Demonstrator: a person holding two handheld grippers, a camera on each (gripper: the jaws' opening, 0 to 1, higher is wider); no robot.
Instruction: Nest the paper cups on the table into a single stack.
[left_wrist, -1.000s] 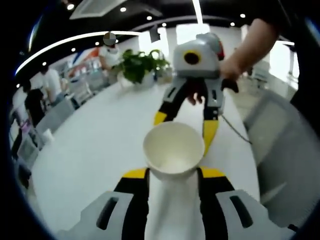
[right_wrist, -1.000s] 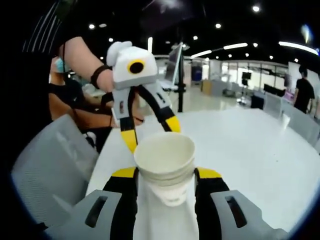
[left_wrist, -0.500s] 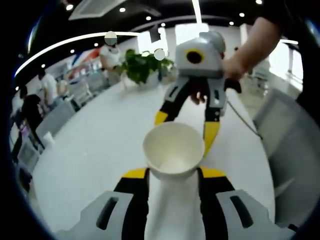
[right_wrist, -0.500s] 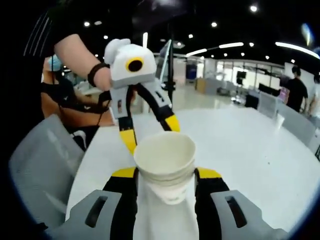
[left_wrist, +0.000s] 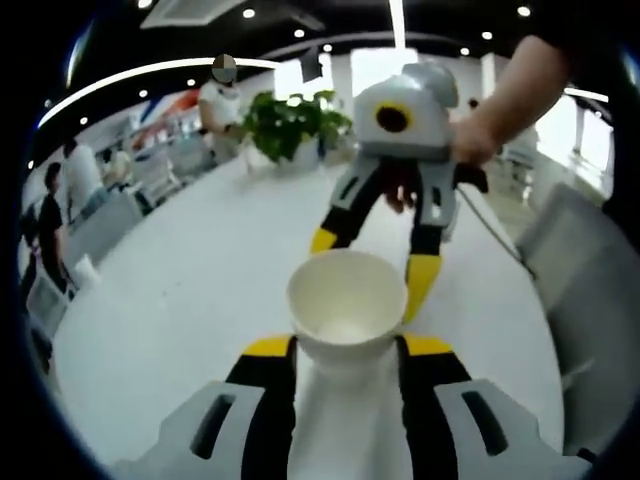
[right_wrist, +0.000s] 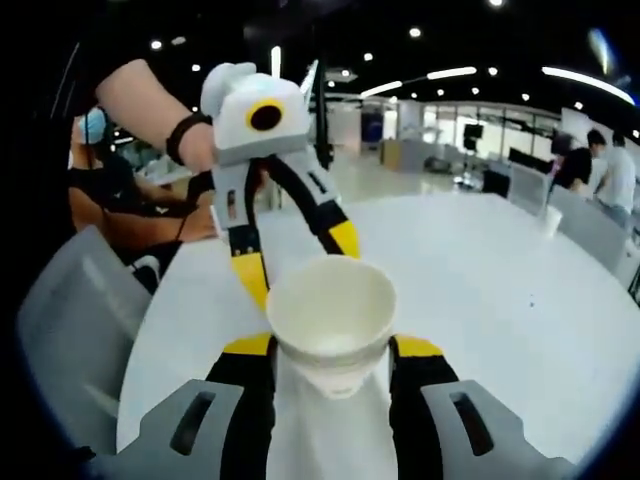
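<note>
Above bare table, both grippers grip cups; probably apart

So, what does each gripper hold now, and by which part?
The left gripper grips one paper cup by its sides; the right gripper grips the cup stack by its sides.

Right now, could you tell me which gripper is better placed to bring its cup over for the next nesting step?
Probably the left gripper: it holds a single paper cup, light to carry. The right gripper holds what looks like the nested stack, better kept steady as the receiver.
</note>
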